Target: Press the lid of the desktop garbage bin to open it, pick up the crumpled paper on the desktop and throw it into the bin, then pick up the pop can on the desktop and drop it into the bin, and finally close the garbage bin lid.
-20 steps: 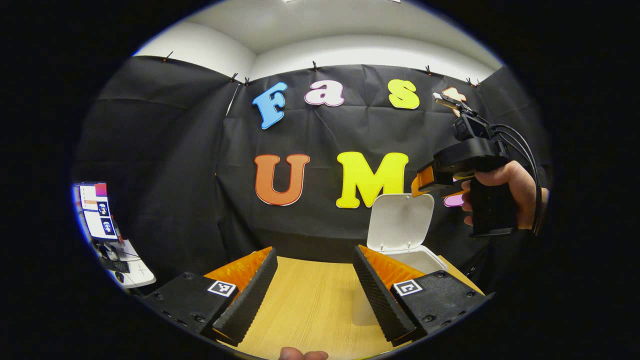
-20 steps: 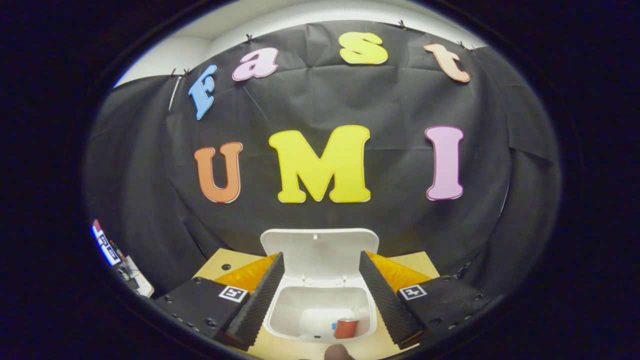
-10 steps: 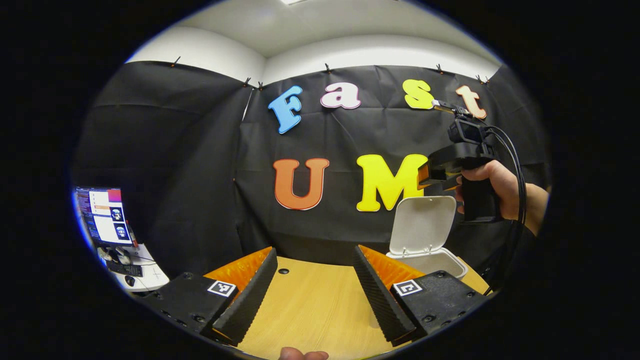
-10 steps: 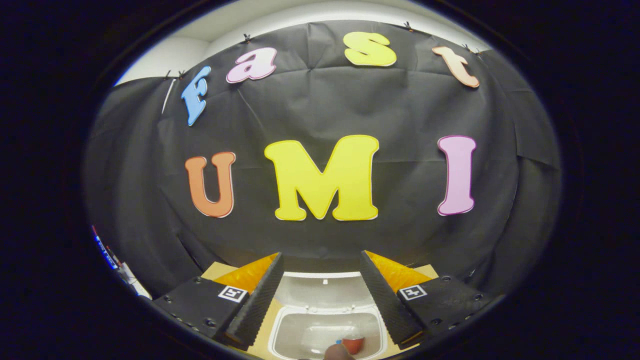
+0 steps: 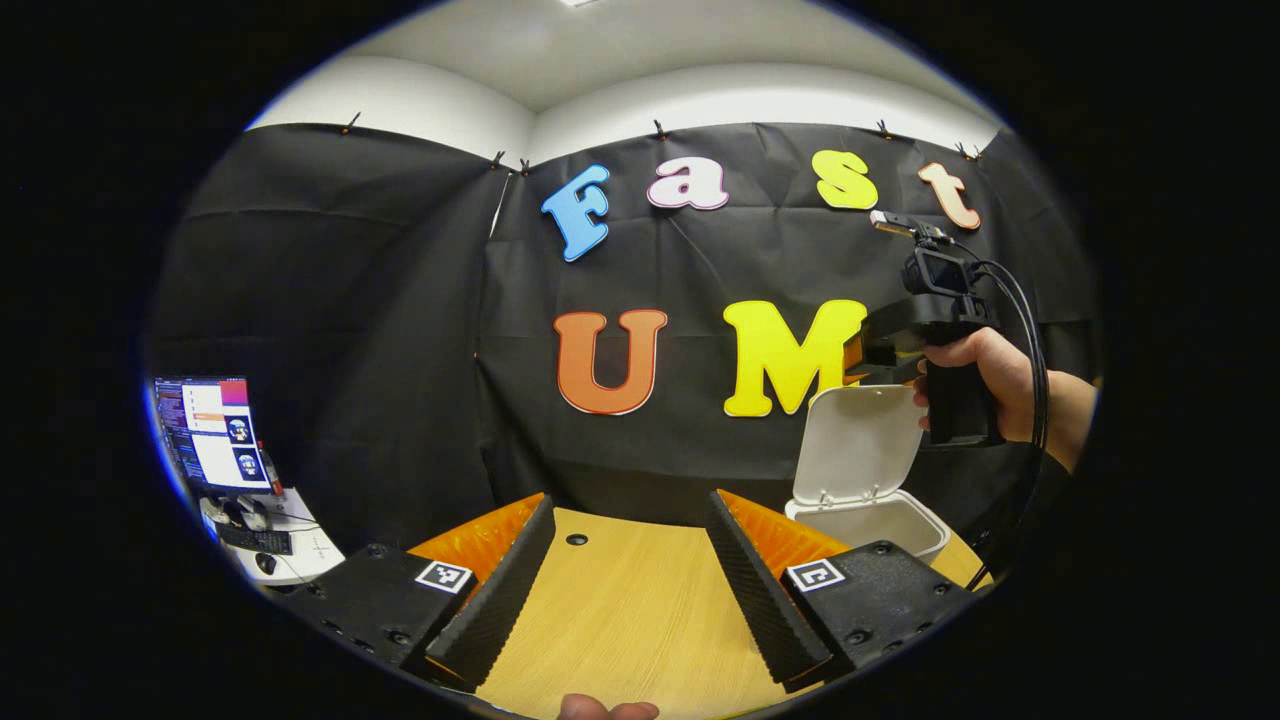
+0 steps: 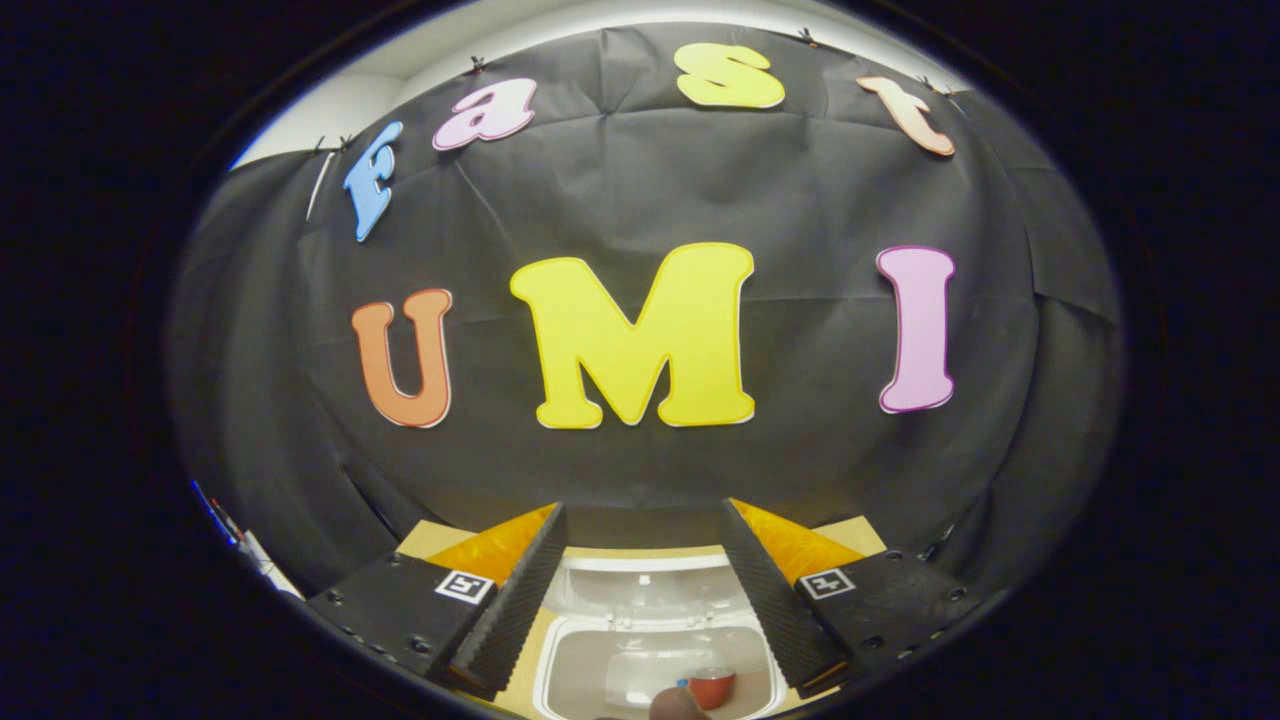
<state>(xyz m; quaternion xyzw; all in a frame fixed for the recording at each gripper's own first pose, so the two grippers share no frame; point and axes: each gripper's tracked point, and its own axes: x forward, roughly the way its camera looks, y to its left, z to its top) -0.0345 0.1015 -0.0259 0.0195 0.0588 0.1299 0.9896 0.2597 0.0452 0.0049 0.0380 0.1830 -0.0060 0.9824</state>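
Since a second ago I've brought my right gripper (image 6: 640,590) over the bin (image 6: 660,650), fingers apart; lid (image 5: 858,445) up, can (image 6: 712,688) inside. Left gripper (image 5: 630,580) apart, beside the bin.

We're in a lab recording booth: black cloth (image 5: 380,330) clipped up as walls, a bare wooden table (image 5: 620,610), and a lit monitor (image 5: 210,432) on a side desk (image 5: 290,555).

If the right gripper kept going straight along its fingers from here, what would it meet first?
Probably the booth wall. The right gripper points over the top edge of the raised lid, with the open bin below its line. Depth is unclear, so it might graze the lid.
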